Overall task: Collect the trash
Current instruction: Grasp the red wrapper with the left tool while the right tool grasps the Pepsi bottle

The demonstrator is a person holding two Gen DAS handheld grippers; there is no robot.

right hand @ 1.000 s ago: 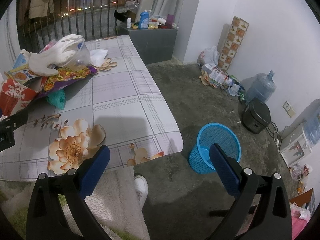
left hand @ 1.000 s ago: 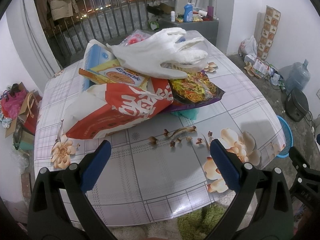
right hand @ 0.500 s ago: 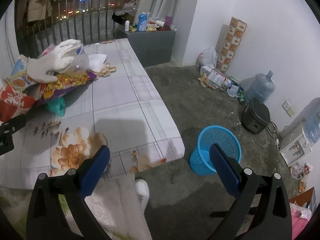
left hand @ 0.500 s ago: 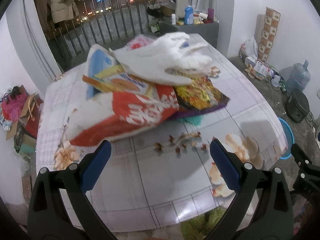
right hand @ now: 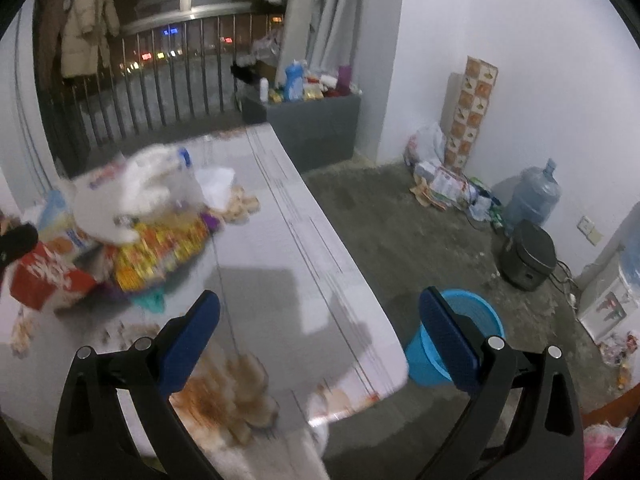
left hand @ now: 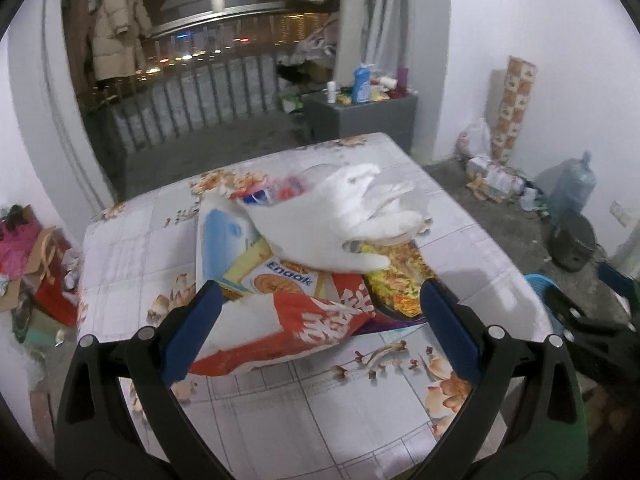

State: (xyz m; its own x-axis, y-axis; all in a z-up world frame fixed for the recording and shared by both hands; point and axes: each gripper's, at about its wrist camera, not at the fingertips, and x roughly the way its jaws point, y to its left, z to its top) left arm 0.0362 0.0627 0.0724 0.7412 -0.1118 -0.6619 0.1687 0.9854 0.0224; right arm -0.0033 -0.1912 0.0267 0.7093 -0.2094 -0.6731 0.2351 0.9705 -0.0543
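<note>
A heap of trash lies on the flowered table [left hand: 320,420]: a red and white bag [left hand: 288,328] in front, a biscuit pack [left hand: 280,280], a yellow snack wrapper [left hand: 400,280] and a white glove [left hand: 340,220] on top. My left gripper [left hand: 320,320] is open, its blue fingers [left hand: 192,328] flanking the near end of the red bag without closing on it. My right gripper [right hand: 320,328] is open and empty over the table's right side; the heap [right hand: 132,232] lies to its left. A blue bin [right hand: 452,344] stands on the floor by the table's right edge.
A grey cabinet [left hand: 360,120] with bottles stands behind the table by the balcony railing. A water jug [right hand: 532,196], a dark cooker [right hand: 528,256] and floor litter [right hand: 444,184] lie along the right wall. Bags and boxes [left hand: 28,248] crowd the floor on the left.
Both grippers have tilted up and moved forward. The left one has closed in on the heap until its fingers flank the red bag. Both stay open.
</note>
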